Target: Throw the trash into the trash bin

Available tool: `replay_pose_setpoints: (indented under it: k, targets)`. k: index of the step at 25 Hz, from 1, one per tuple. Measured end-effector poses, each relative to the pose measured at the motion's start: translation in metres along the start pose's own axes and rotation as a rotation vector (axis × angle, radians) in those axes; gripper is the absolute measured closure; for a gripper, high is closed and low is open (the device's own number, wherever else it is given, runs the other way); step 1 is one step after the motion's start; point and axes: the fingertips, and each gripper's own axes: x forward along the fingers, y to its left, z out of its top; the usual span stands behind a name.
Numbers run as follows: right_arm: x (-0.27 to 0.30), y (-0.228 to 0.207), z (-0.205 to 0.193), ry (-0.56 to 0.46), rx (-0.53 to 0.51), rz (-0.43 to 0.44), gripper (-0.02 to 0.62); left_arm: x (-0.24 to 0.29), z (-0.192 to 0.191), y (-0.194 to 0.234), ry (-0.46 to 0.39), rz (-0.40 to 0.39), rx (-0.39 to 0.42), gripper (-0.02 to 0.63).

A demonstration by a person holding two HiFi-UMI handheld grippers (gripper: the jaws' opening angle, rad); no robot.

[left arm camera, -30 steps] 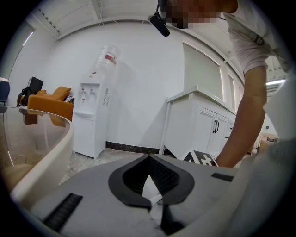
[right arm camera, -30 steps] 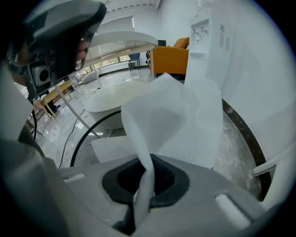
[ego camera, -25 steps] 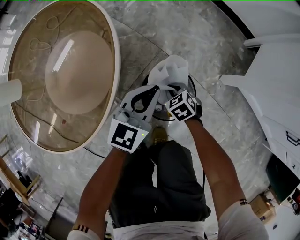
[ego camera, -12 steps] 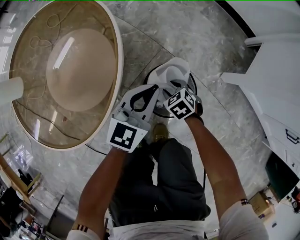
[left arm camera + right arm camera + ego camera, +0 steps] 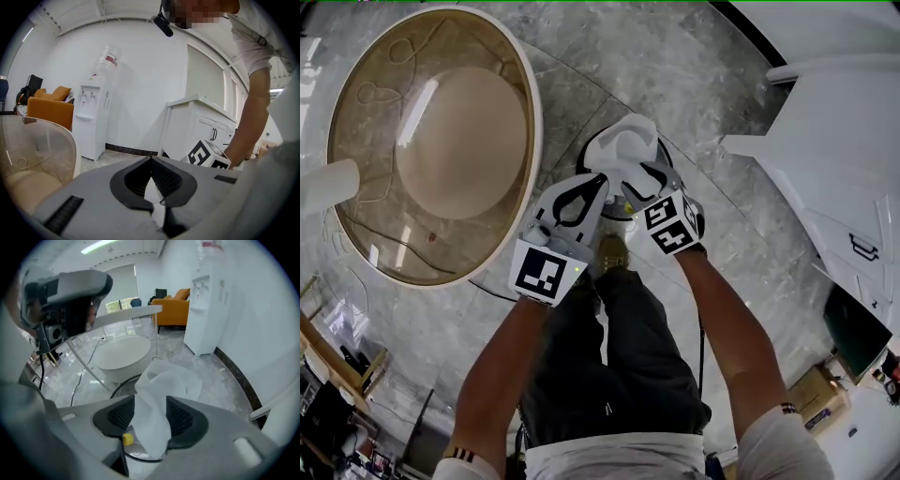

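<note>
The right tongs (image 5: 150,401) are standing half apart, having just been opening, with white paper (image 5: 164,380) hanging loose between them above the trash bin (image 5: 138,453). The left tongs (image 5: 151,160) are sitting closed, empty. I'm worrying the paper may cling to a pad and drift outside the bin.

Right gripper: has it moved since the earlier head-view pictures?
Yes. The right gripper has drawn back from the trash bin toward the person, jaws just opening, white tissue between them.
</note>
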Motion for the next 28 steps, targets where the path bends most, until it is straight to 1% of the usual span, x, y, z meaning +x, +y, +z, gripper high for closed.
replay_pose_setpoints:
  k: [7,12,15,20,28]
  targets:
    - [-0.078,0.0,0.054,-0.163,0.079,-0.051,0.395,-0.02,0.049,-0.012,-0.015,-0.009,0.002,0.606]
    - [-0.143,0.005,0.106,-0.283,0.099,-0.082,0.412,-0.043,0.093,-0.018,-0.034,0.005,0.005,0.606]
    - [-0.189,0.011,0.141,-0.363,0.098,-0.095,0.443,-0.062,0.128,-0.022,-0.053,0.029,-0.008,0.606]
    - [-0.267,0.029,0.198,-0.5,0.097,-0.1,0.488,-0.093,0.194,-0.037,-0.127,0.043,-0.009,0.606]
    - [-0.36,0.069,0.249,-0.654,0.107,-0.088,0.543,-0.133,0.267,-0.071,-0.174,0.03,0.025,0.606]
